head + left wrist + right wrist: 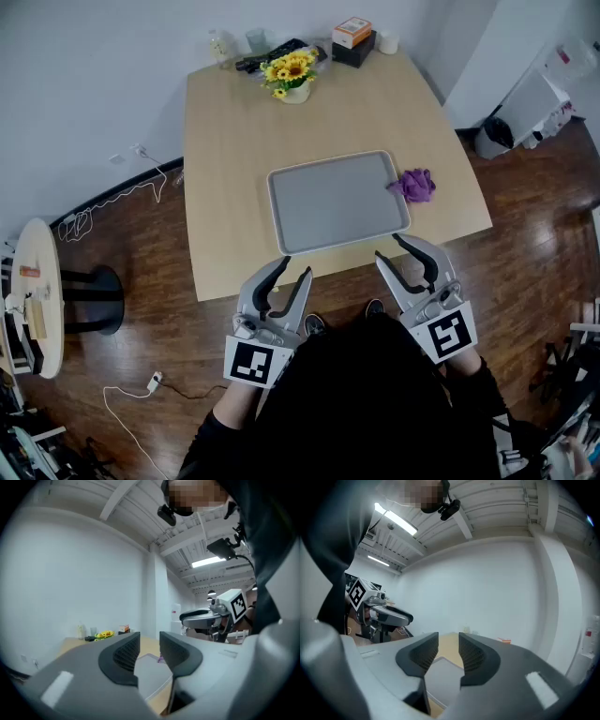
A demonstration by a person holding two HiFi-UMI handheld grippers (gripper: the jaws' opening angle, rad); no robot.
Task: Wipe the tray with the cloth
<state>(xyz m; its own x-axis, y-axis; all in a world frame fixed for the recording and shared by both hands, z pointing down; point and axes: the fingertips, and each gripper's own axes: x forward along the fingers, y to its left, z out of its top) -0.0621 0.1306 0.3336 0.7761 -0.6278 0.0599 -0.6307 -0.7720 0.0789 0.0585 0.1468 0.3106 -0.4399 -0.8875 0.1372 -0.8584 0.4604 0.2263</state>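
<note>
1. Purple cloth [415, 185] lies bunched on the bench [244, 131], touching the right rim of the grey tray [337, 202]; wiping looks not yet begun.
2. Still to do, by this view: pick up the cloth, then rub the tray at centre frame.
3. Left claw [296, 266], below the tray, is closed to a slit and empty; right claw [388, 247] stands narrowly apart, also empty.
4. Cloth sits up-frame and slightly right of the right claw, near but apart, and farther from the left.
</note>
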